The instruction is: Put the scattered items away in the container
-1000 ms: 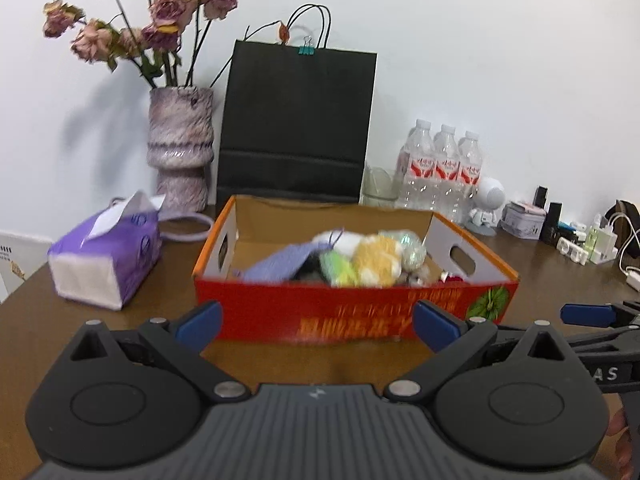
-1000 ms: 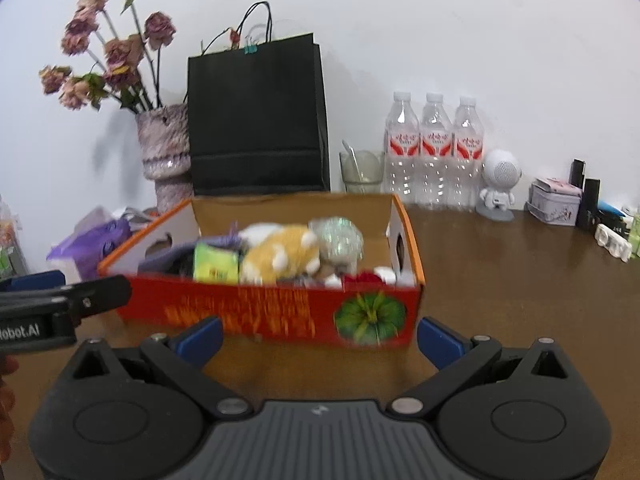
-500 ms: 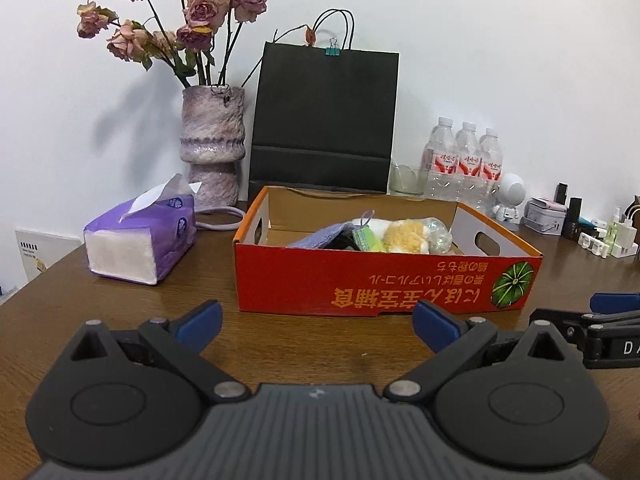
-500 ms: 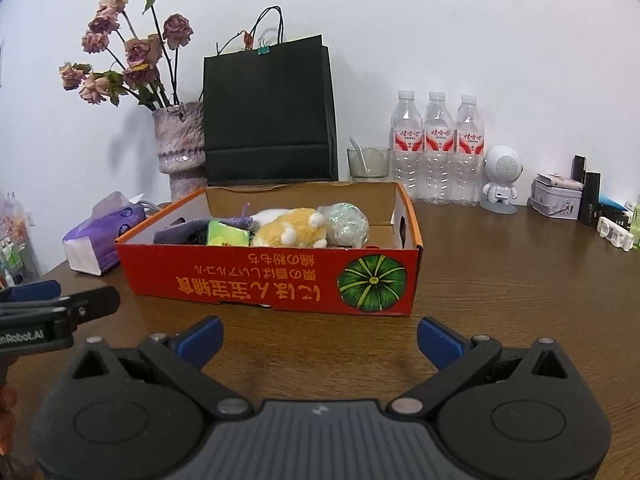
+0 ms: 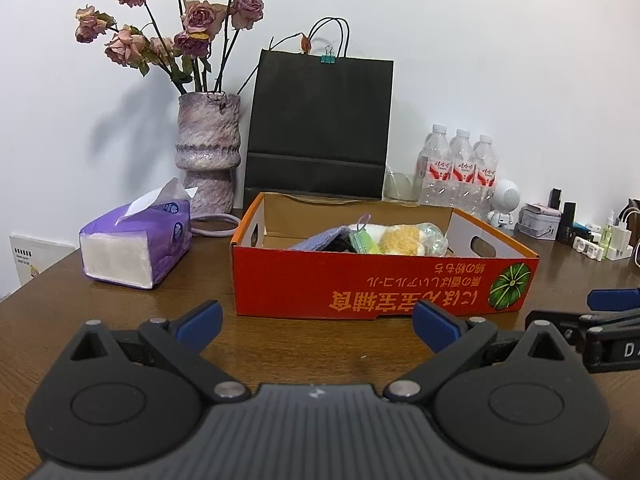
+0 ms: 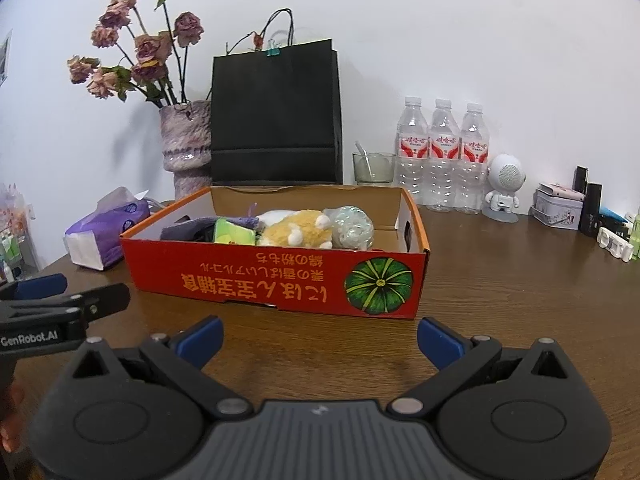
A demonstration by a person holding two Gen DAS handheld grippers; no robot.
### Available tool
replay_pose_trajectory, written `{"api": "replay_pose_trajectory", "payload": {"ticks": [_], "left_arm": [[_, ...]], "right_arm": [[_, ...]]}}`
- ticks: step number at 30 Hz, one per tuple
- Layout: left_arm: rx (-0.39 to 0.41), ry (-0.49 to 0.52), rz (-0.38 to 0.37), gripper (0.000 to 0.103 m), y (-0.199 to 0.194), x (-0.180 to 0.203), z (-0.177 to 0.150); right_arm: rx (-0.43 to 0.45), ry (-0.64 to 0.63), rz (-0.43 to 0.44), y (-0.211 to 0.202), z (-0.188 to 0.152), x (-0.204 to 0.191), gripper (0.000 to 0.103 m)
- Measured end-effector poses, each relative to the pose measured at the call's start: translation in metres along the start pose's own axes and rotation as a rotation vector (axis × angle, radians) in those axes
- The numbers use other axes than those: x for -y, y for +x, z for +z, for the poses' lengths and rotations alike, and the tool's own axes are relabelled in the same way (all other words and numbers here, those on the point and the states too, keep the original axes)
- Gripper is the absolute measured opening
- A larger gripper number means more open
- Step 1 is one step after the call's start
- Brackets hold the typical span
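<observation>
I hold two grippers low over a brown wooden bench, both facing a red cardboard box. My left gripper has its jaws spread wide and empty, and so does my right gripper; each also shows at the edge of the other's view.

The box sits on the bench just ahead of both grippers. Inside it lie a yellow plush toy, a green packet, a purple cloth and a crinkly clear bundle, all grouped toward the right end.

I judge the tidying to be at or near its end: I see nothing loose on the open bench in front of the box. The next move calls for a look around for stragglers before I rest the grippers.

The box front carries orange characters printed upside down, which I cannot read, beside a green striped pumpkin picture. My left gripper's side reads "GenRobot.AI" in the right view. Three water bottles have red labels, too small to read. A purple tissue pack, a vase of dried roses and a black paper bag stand behind.
</observation>
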State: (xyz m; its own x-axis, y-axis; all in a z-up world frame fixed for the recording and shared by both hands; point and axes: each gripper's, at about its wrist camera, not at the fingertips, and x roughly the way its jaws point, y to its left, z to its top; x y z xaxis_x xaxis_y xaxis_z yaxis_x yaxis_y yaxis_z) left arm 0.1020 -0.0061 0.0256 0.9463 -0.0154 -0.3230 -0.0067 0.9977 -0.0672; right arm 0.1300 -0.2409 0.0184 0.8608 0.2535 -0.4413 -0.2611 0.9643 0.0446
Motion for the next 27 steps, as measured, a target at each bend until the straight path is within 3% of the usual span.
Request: {"api": "replay_pose_trajectory", "payload": {"ticks": [27], "left_arm": [[0.008,0.001,-0.006,0.103,-0.0037,-0.0002,-0.0009]], "right_arm": [[0.009,0.036,-0.009,-0.0025,-0.0001,0.0059,0.103]]}}
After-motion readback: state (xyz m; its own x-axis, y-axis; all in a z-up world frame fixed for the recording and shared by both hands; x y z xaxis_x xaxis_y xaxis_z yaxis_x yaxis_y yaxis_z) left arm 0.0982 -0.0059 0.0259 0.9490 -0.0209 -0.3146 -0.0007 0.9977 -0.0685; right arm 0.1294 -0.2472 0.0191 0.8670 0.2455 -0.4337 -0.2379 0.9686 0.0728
